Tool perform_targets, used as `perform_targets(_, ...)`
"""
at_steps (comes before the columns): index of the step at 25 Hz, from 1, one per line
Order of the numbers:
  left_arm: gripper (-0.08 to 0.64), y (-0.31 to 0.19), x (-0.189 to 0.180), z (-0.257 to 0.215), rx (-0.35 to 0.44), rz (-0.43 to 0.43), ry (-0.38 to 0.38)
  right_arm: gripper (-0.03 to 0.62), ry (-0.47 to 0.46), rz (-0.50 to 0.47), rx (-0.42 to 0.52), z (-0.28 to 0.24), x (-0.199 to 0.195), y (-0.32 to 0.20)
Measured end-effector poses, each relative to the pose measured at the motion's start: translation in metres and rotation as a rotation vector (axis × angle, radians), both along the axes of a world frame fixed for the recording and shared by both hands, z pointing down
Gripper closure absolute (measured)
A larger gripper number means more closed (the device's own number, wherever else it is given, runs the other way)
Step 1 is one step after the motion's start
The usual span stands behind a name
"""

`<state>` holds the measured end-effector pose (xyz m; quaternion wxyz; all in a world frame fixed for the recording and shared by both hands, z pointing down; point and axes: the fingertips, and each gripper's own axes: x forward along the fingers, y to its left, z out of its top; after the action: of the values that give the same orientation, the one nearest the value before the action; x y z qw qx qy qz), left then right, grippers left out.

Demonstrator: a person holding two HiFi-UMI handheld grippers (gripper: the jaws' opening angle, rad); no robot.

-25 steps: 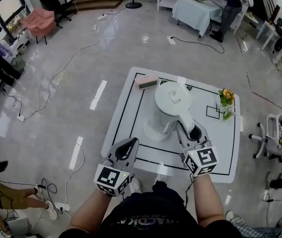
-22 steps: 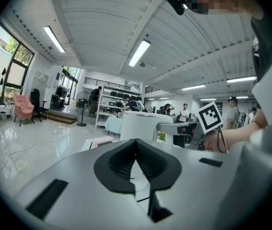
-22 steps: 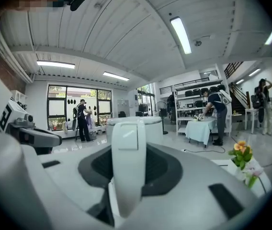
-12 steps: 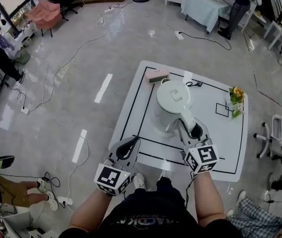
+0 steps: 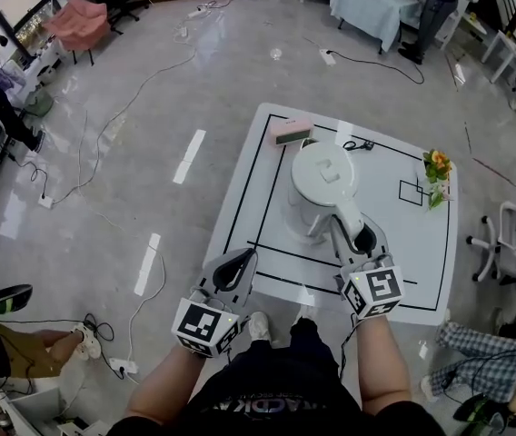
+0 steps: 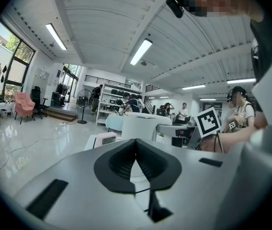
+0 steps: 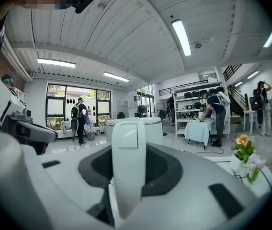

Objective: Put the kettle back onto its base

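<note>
Placing step: right gripper [image 5: 360, 241] clamps the kettle [image 5: 324, 178] handle, kettle on or just above base [image 5: 300, 232], mid-worktop [image 5: 249, 198]. Left gripper [image 5: 232, 271] closed, empty. Next, probably: confirm it's seated, then release.

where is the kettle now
In the head view the white plastic kettle sits just right of centre, handle gripped by the right tongs, pink rectangular box behind it.

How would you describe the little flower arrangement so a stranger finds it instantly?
Find the white table with black lines in the middle of the floor. At its right edge, away from the big white kettle, stands the flower arrangement. It alone has orange blooms and green leaves.
</note>
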<state>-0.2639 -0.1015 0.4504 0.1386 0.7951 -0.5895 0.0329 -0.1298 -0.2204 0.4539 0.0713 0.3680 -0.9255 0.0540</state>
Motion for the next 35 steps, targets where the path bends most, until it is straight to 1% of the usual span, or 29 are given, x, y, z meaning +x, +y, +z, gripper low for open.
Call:
perform_targets(8,0.555,0.005,0.000,0.002,0.001,0.013,0.003,0.469,-0.001,0.001,0.032,0.000,0.004,0.011)
perform_targets(15,0.555,0.005,-0.001,0.005,-0.005,0.007,0.004,0.469,0.000,-0.019,0.065,0.000,-0.005,0.013)
perform_targets(20,0.555,0.006,-0.003,0.005,-0.004,0.002,0.005,0.469,-0.018,-0.013,0.057,0.000,-0.001,0.013)
perform_targets(28,0.557,0.001,-0.006,0.008,-0.013,-0.004,0.008,0.469,-0.018,-0.020,0.082,0.001,0.002,0.017)
perform_targets(33,0.555,0.004,-0.009,0.006,-0.011,-0.004,0.009,0.469,-0.062,0.008,0.047,0.005,0.003,0.013)
perform_targets(35,0.555,0.004,-0.009,0.006,-0.010,-0.003,0.008,0.469,-0.057,0.000,0.052,0.005,0.002,0.013)
